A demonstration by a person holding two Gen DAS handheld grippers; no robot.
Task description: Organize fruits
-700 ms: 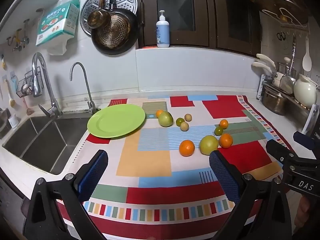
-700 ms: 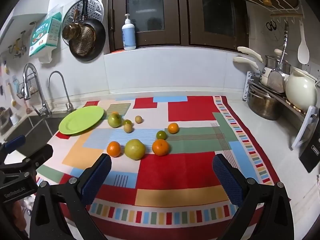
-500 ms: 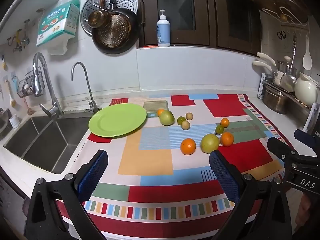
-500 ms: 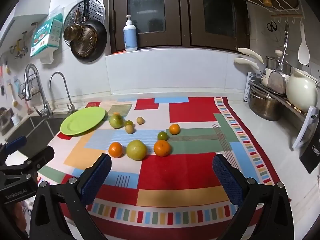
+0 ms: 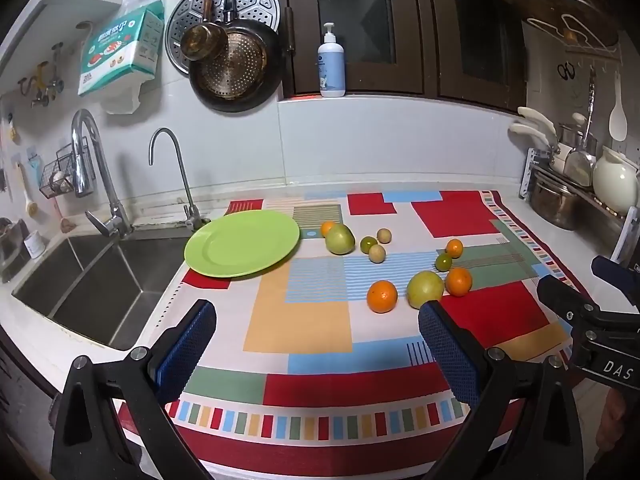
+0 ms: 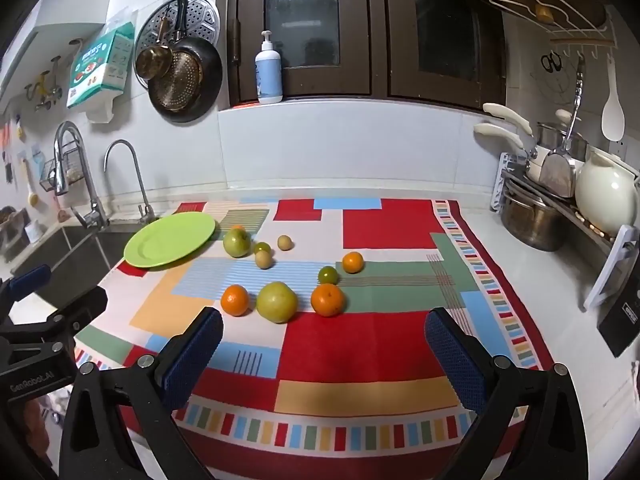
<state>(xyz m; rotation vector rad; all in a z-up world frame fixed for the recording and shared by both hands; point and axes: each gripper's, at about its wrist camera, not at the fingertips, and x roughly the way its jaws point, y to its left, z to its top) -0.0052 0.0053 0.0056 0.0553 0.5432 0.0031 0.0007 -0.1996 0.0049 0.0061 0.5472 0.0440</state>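
Several fruits lie loose on a patchwork cloth: a yellow-green apple between two oranges, a second green apple beside an empty green plate, and small green and tan fruits. The plate also shows in the left wrist view, with the front orange and front apple. My left gripper is open and empty near the cloth's front edge. My right gripper is open and empty, just short of the front fruits.
A steel sink with taps lies left of the cloth. A dish rack with pots and a white kettle stands at the right. A soap bottle sits on the window ledge. Pans hang on the wall.
Both grippers have shifted slightly, so the fruits sit a little lower and to the right in view. Nothing has been taken hold of.
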